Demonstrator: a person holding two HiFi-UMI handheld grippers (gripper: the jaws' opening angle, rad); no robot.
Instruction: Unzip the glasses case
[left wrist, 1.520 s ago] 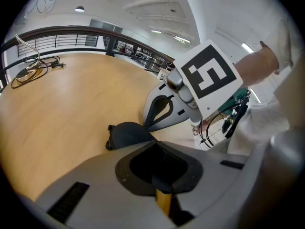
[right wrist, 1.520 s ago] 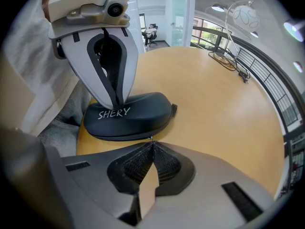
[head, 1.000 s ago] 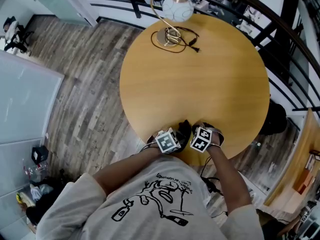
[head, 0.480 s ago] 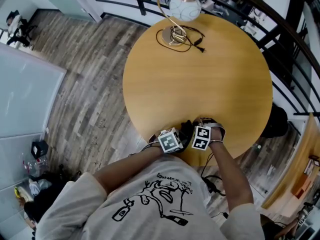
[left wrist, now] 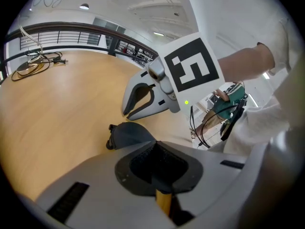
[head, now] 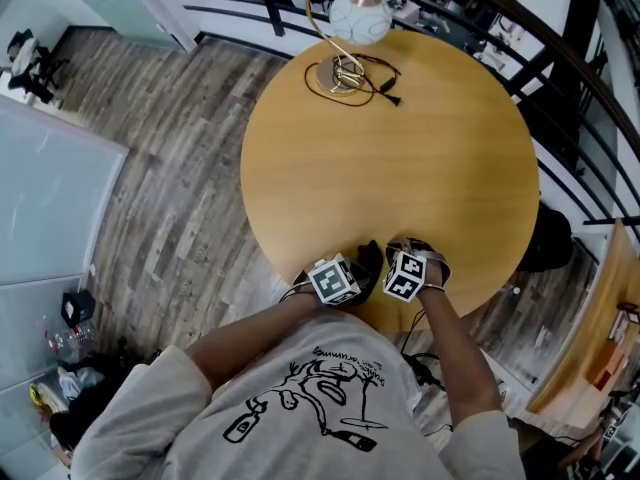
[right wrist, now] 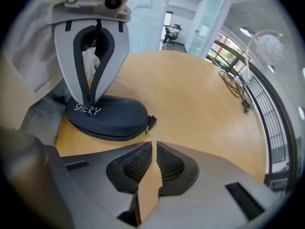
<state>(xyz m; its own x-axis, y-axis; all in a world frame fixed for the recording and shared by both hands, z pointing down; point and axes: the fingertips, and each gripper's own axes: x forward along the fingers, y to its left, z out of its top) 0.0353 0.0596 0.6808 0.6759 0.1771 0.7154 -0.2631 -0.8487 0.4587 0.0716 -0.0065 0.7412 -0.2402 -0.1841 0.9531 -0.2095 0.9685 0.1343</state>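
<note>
The glasses case lies zipped at the worktop's near edge; left gripper fingers clenched on its top; right gripper fingers clenched, empty; the unzipping looks unstarted.

The head view looks steeply down from above the person onto the whole round counter. Both gripper views sit low at its near edge, facing each other across the case, close.

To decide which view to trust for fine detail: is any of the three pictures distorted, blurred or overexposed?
Head view: sharp, evenly lit, only the railing bows. Left gripper view: strong fisheye with dark corners, its own jaws soft, ceiling lights blown out. Right gripper view: same fisheye, yet the glasses case and its white lettering are crisp.
</note>
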